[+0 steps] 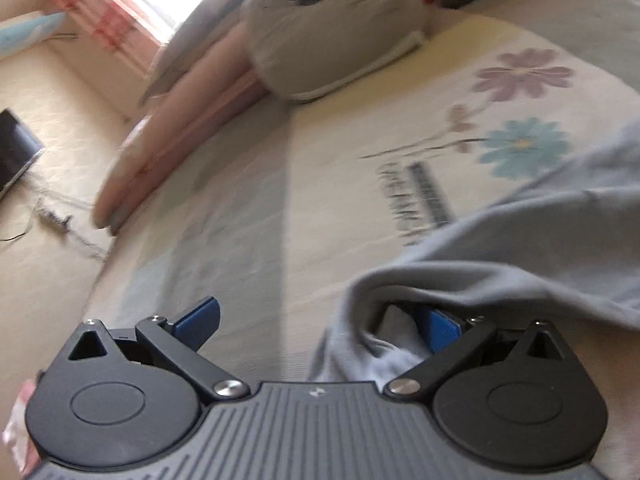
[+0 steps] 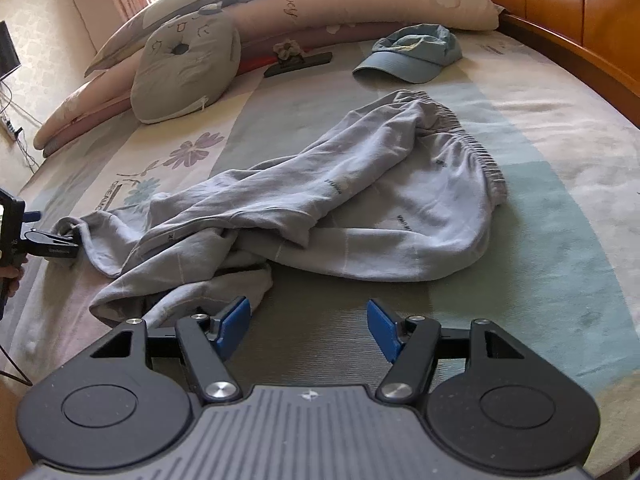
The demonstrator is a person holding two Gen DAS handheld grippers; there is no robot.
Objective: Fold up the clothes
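The grey sweatpants (image 2: 360,200) lie crumpled across the middle of the bed (image 2: 560,240), waistband toward the far right and both legs trailing to the near left, probably so the 2 cuffs can be taken and drawn out flat.

The left gripper (image 1: 320,324) stands wide apart. 1 blue pad is tucked inside a fold of a leg cuff, the other is bare over the sheet, so nothing is pinched; it looks set to catch that hem.

The right gripper (image 2: 308,326) is parted wide and empty, low over bare sheet, with the other leg's cuff just left of its left pad.

The fabric is soft, pale grey jersey with small dark lettering and a gathered elastic waist, heavily creased, 1 leg twisted over the other.
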